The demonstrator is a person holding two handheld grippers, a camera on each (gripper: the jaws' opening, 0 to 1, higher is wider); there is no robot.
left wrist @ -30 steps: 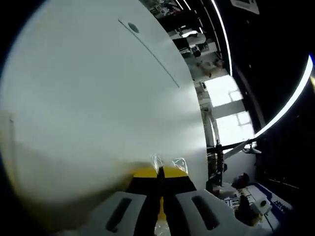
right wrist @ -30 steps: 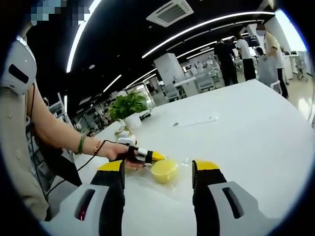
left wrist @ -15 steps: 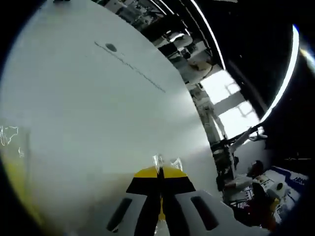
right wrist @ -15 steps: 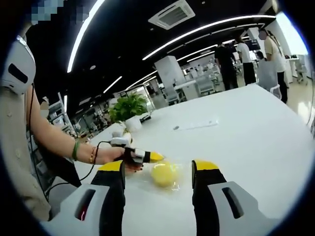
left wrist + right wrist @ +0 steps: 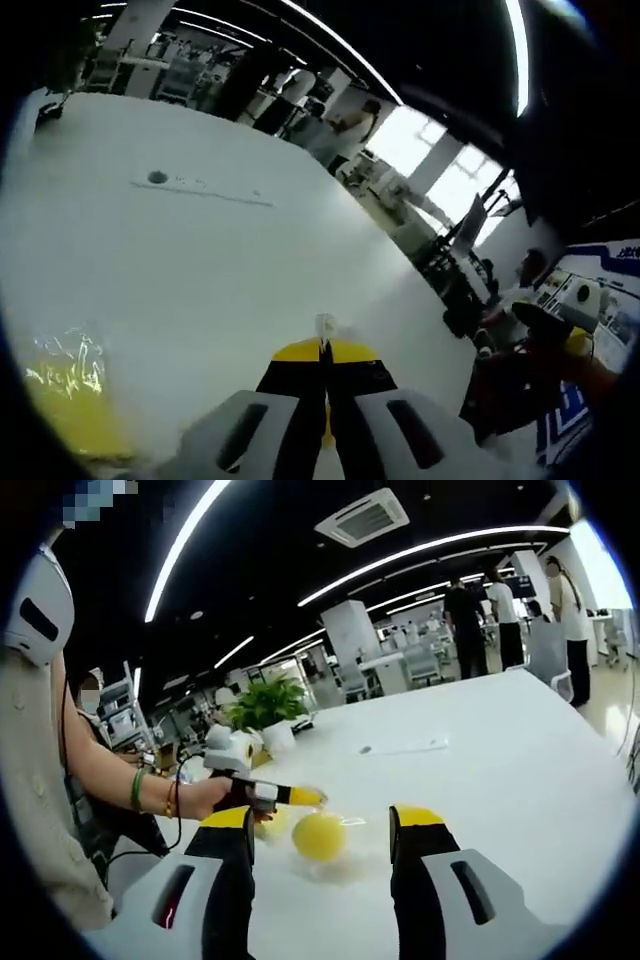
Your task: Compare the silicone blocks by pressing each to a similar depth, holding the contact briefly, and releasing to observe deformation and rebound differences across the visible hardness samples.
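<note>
White bench (image 5: 520, 750) carries a yellow block (image 5: 319, 835) between my right gripper's (image 5: 320, 830) spread jaws, my left gripper (image 5: 324, 350) pinching clear wrap (image 5: 323, 324); next I press the block gently.

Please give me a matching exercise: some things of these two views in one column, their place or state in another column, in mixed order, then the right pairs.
Things:
1. left gripper
2. right gripper
3. yellow round block
4. potted plant

States or places:
A. jaws wide apart
B. far back on the white table
C. jaws together, pinching clear wrap
D. between the open jaws

Pairs: 1-C, 2-A, 3-D, 4-B
</note>
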